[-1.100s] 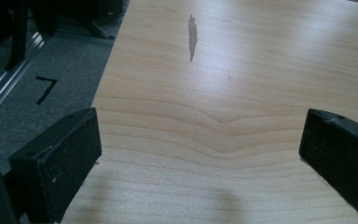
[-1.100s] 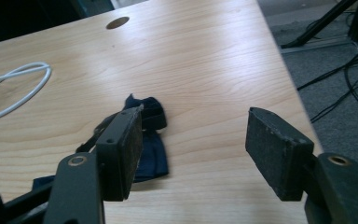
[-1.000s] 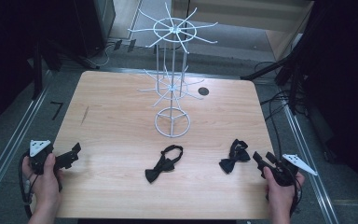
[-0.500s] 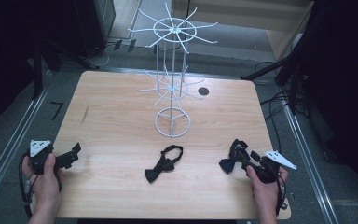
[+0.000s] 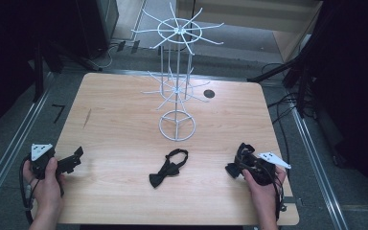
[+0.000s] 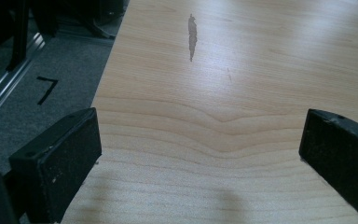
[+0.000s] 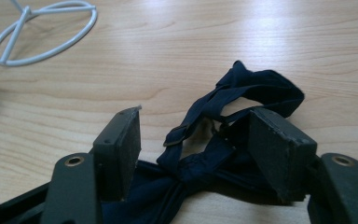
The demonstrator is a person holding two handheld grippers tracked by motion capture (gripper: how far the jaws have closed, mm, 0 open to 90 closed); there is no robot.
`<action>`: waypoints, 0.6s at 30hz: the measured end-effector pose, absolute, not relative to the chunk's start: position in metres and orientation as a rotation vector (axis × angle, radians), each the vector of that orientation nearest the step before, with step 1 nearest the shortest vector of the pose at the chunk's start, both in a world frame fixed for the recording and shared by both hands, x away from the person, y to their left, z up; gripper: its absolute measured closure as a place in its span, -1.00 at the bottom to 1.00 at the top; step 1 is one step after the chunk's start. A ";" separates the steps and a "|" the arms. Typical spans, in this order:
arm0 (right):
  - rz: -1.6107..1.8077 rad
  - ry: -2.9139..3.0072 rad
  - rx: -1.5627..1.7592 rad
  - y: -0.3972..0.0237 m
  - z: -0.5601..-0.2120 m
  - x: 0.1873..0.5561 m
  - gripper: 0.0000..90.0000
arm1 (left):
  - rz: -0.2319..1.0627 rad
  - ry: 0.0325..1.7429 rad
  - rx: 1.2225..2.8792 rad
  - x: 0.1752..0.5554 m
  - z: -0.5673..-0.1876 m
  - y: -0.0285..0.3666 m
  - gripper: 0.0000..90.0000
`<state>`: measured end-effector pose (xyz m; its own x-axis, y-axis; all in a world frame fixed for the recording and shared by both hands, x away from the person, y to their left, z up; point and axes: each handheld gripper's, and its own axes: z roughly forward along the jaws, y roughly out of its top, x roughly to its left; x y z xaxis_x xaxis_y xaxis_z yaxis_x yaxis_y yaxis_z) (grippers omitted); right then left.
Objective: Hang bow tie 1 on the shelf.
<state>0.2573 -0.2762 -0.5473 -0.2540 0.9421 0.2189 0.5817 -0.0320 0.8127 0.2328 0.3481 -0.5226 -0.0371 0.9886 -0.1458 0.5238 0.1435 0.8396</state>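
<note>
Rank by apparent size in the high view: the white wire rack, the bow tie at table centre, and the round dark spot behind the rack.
1. White wire rack, far the largest.
2. Centre bow tie.
3. Round dark spot, smallest.

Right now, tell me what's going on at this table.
A person holds a gripper in each hand. The right gripper sits open over a dark bow tie, jaws either side of its knot, not yet closed. The left gripper is open over bare table. A second bow tie lies before the white wire rack.

Wood table: rack, 2 bowties
</note>
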 end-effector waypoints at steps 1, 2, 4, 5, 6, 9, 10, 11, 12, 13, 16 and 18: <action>1.198 1.849 1.599 -0.276 -0.547 0.257 -0.18 | 0.776 1.666 1.478 0.233 -0.523 0.348 -1.00; 1.194 1.857 1.597 -0.275 -0.548 0.257 -0.15 | 0.775 1.665 1.479 0.233 -0.523 0.348 -1.00; 1.173 1.864 1.594 -0.275 -0.548 0.257 -0.05 | 0.776 1.665 1.479 0.233 -0.523 0.348 -1.00; 1.167 1.871 1.601 -0.274 -0.549 0.257 0.00 | 0.776 1.665 1.479 0.233 -0.523 0.348 -1.00; 1.156 1.883 1.609 -0.274 -0.550 0.257 0.11 | 0.776 1.665 1.479 0.233 -0.523 0.348 -1.00; 1.146 1.891 1.615 -0.274 -0.550 0.257 0.17 | 0.776 1.665 1.479 0.233 -0.522 0.348 -1.00; 1.150 1.891 1.618 -0.274 -0.550 0.257 0.18 | 0.776 1.665 1.479 0.233 -0.522 0.348 -1.00; 1.161 1.893 1.619 -0.274 -0.550 0.257 0.20 | 0.777 1.664 1.479 0.233 -0.523 0.348 -1.00; 1.180 1.902 1.622 -0.276 -0.550 0.257 0.24 | 0.775 1.665 1.479 0.233 -0.523 0.348 -1.00; 1.189 1.903 1.637 -0.277 -0.550 0.257 0.30 | 0.774 1.665 1.477 0.233 -0.523 0.348 -1.00; 1.235 1.910 1.669 -0.283 -0.551 0.257 0.48 | 0.774 1.663 1.475 0.233 -0.523 0.348 -1.00; 1.245 1.915 1.680 -0.285 -0.551 0.257 0.60 | 0.774 1.662 1.477 0.234 -0.523 0.348 -1.00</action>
<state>0.2572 -0.2847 -0.5507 -0.2676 0.9140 0.3049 0.6493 -0.0627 0.7579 0.2336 0.3483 -0.5226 -0.0341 0.9884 -0.1482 0.5229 0.1441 0.8402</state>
